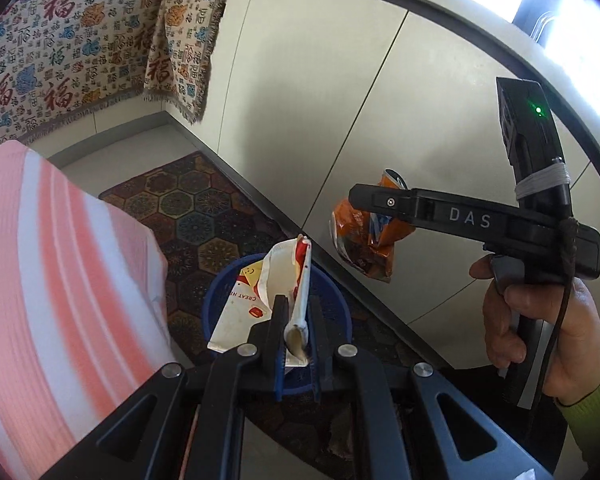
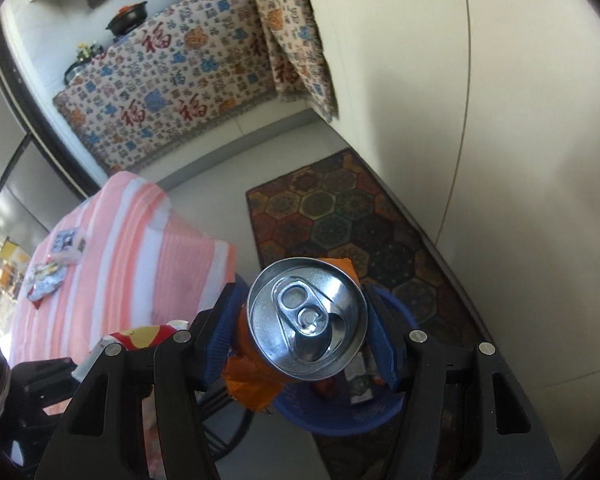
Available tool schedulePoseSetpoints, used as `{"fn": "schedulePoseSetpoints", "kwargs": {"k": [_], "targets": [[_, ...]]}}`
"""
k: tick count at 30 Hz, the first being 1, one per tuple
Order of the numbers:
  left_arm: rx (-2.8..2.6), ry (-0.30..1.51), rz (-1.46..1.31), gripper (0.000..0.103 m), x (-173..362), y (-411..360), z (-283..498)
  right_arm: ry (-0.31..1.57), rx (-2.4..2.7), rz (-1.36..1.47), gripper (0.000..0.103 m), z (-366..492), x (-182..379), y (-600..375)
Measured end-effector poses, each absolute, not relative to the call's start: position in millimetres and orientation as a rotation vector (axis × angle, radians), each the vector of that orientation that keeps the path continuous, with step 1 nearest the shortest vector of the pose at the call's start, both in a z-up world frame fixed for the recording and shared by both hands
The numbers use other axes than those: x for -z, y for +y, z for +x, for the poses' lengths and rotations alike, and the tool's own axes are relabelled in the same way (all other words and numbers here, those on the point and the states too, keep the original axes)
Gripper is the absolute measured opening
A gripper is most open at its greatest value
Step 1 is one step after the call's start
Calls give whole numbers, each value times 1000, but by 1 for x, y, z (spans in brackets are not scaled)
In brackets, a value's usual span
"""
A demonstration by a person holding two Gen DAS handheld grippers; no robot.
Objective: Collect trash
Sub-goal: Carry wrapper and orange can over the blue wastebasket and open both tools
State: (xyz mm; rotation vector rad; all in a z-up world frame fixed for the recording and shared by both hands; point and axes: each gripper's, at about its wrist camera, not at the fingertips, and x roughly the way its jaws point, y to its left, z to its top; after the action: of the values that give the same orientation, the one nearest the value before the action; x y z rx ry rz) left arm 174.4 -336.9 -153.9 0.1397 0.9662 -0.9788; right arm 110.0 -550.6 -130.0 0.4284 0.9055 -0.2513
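Observation:
A flattened white and red paper carton [image 1: 284, 280] stands up between the pads of my left gripper [image 1: 296, 312], which is shut on it. Right below it is the blue trash basket [image 1: 216, 300]. My right gripper [image 2: 304, 300] is shut on an orange drink can [image 2: 306, 320] whose silver top faces the camera, held over the same blue basket [image 2: 332, 424], with bits of trash inside. In the left wrist view the right gripper [image 1: 376, 204] hangs to the right with the dented orange can [image 1: 364, 240], a hand on its handle.
A table under a pink-striped cloth [image 1: 60, 280] stands left of the basket, with loose wrappers [image 2: 46, 280] on it. The basket sits on a hexagon-patterned rug [image 2: 340, 216] along cream cabinet doors [image 1: 320, 80]. A patterned cloth [image 2: 172, 92] drapes the far counter.

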Motion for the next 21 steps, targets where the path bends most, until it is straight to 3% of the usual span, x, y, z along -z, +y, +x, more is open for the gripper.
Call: {"fn": "schedulePoseSetpoints", "kwargs": {"k": [7,10,11,12,13,21], "targets": [[970,1027,183,10,191,-388,184,936,284,502,62,116,162,-584],[968,1022,210,15,204,-406,184,934,284,536,73,118,169,-593],[964,1028,213,32,212,-414,187,922,290,545,83,118,170,-596],[951,1032,212,51,219,-420,189,914,298,550,84,117,170,-599],[935,1030,208,53,224,-425,192,908,305,555,84,116,169,-601],[899,1004,199,53,206,-413,188,822,307,508,85,107,146,-595]]}}
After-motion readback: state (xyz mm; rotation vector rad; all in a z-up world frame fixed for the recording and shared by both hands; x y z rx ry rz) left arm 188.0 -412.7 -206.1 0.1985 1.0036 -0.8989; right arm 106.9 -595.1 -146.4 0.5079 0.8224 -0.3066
